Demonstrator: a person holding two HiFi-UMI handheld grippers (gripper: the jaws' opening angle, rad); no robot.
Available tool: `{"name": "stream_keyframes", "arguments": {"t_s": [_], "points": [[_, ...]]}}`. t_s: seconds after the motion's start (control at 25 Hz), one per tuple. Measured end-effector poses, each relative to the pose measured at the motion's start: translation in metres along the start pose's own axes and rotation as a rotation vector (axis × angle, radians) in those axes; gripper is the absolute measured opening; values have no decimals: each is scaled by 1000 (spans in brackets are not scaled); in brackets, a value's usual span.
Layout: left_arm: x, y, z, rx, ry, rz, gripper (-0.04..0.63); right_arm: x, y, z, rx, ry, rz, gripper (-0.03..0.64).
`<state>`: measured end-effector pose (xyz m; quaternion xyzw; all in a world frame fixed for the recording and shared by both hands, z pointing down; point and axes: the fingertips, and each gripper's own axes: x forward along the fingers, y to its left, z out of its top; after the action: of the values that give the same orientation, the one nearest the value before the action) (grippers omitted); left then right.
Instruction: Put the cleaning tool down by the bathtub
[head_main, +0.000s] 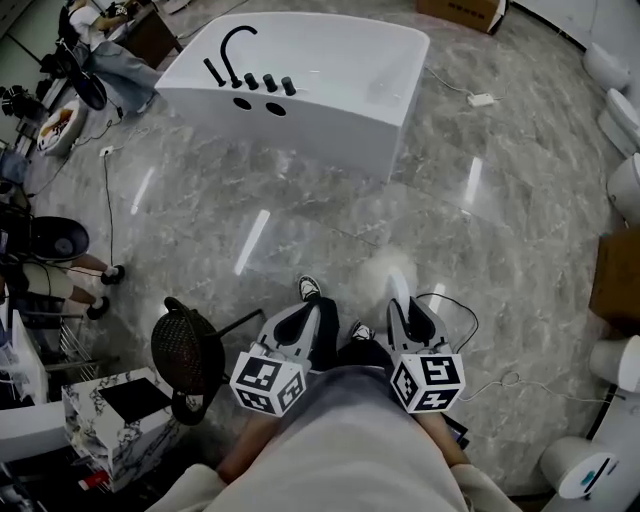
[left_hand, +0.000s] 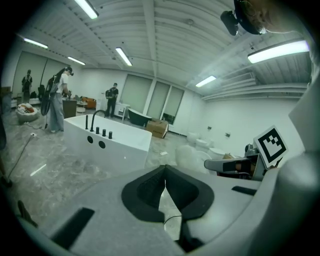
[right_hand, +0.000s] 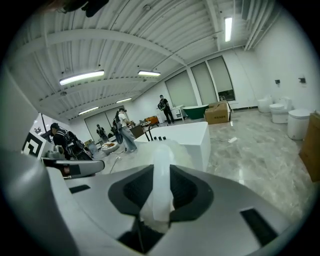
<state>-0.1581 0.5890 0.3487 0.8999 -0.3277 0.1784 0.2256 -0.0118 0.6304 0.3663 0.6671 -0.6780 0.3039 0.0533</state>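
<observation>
Before one bathtub (head_main: 300, 125) | right tool (right_hand: 161, 172) clamps one duster (right_hand: 162, 147); left tool (left_hand: 165, 172) pinched together, empty

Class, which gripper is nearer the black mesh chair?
Left. The left gripper sits just right of the black mesh chair; the right gripper is farther right, beyond the left one.

No text, label or number is legible.

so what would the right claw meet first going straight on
Likely the white bathtub: the right claw, shut on the cleaning tool, points at it across the floor; depth unclear.
</observation>
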Motion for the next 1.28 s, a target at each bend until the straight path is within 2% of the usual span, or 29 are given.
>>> {"name": "stream_keyframes", "arguments": {"t_s": [0.12,0.28,0.72,1.28], "points": [[11,8,-2,-32,28,-30,8,12,1,2,-3,30,-3,86],[28,23,10,-35,42,-60,8,34,4,20,-28,34,-16,86],[68,95,82,-14,4,-94,8,118,35,70,-94,35,-12,86],[98,180,167,26,-43,-155,8,202,68,137,-75,-9,-69,86]]}}
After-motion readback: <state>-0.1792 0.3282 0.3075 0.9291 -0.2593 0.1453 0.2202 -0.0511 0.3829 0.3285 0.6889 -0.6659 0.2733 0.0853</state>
